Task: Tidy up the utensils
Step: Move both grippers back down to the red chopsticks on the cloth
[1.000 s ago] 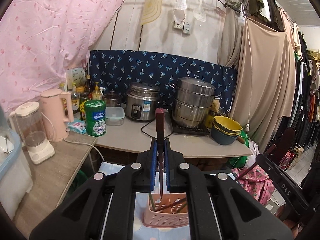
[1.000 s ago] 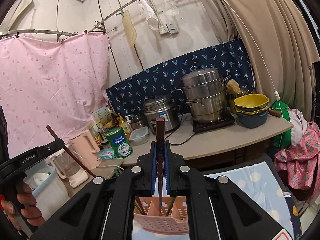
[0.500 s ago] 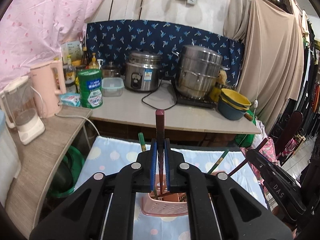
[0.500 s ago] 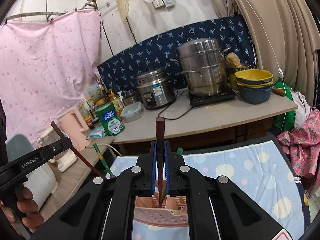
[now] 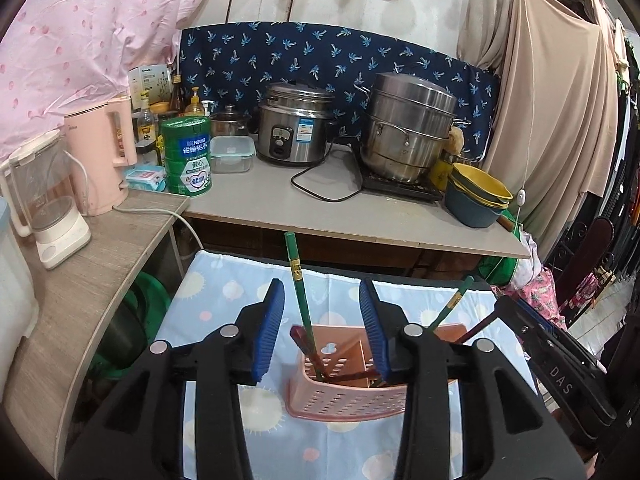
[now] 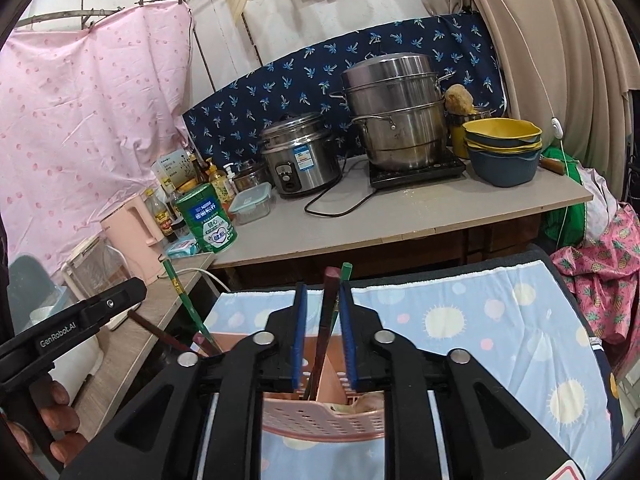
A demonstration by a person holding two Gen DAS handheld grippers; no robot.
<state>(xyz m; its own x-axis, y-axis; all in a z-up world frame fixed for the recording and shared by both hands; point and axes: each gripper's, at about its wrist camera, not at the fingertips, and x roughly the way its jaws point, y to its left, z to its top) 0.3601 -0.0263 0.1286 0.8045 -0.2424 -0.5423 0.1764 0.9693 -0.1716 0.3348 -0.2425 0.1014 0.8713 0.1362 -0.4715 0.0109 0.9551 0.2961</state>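
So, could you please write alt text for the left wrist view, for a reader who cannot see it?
The left gripper, its blue-padded jaws opening, hovers over a pink perforated plastic utensil basket on a light blue sun-patterned cloth. A green chopstick and a dark red chopstick lean in the basket between the jaws, untouched. Behind is a kitchen counter with steel pots.

Stacked steel steamer pot (image 5: 410,128) right of centre on counter; rice cooker (image 5: 294,130) beside it leftward. Green tin (image 5: 187,156), pink kettle (image 5: 102,156) at left. Yellow-blue bowls (image 5: 478,196) right edge. Pink curtain (image 6: 80,112) upper left.
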